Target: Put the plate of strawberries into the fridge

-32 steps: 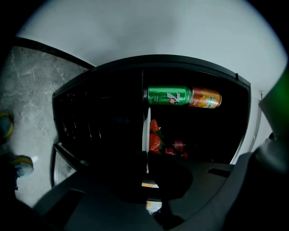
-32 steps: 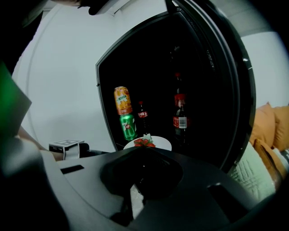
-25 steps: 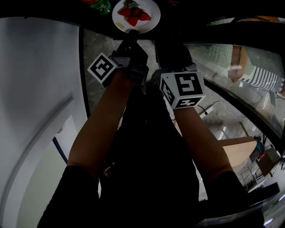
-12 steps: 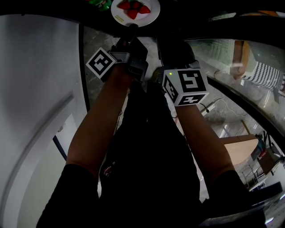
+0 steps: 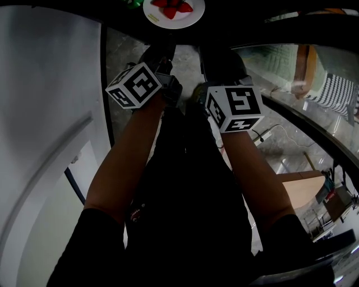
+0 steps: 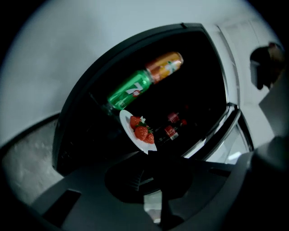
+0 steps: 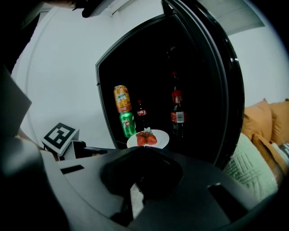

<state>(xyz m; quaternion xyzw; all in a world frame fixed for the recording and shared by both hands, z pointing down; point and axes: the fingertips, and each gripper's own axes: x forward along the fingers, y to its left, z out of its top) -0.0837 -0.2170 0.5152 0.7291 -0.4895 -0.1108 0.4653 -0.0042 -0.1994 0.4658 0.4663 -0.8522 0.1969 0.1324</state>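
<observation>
A white plate (image 6: 135, 133) with three red strawberries (image 6: 142, 132) hangs in front of the dark open fridge (image 7: 135, 67). My left gripper (image 6: 151, 153) is shut on the plate's near rim. In the head view the plate (image 5: 174, 12) is at the very top, and the left gripper (image 5: 167, 39) reaches up to it. From the right gripper view the plate (image 7: 148, 138) shows just past my right gripper (image 7: 144, 151). Its jaws look closed together with nothing in them, beside and behind the left one.
Inside the fridge stand a green can (image 7: 128, 124) under an orange can (image 7: 121, 98), plus cola bottles (image 7: 177, 113). The open fridge door (image 7: 212, 90) stands at the right. A white wall is on the left. Orange cushions (image 7: 266, 122) lie far right.
The left gripper has carried the plate forward toward the fridge, so the plate sits higher in the head view. Its marker cube has turned. The right gripper has barely moved.
</observation>
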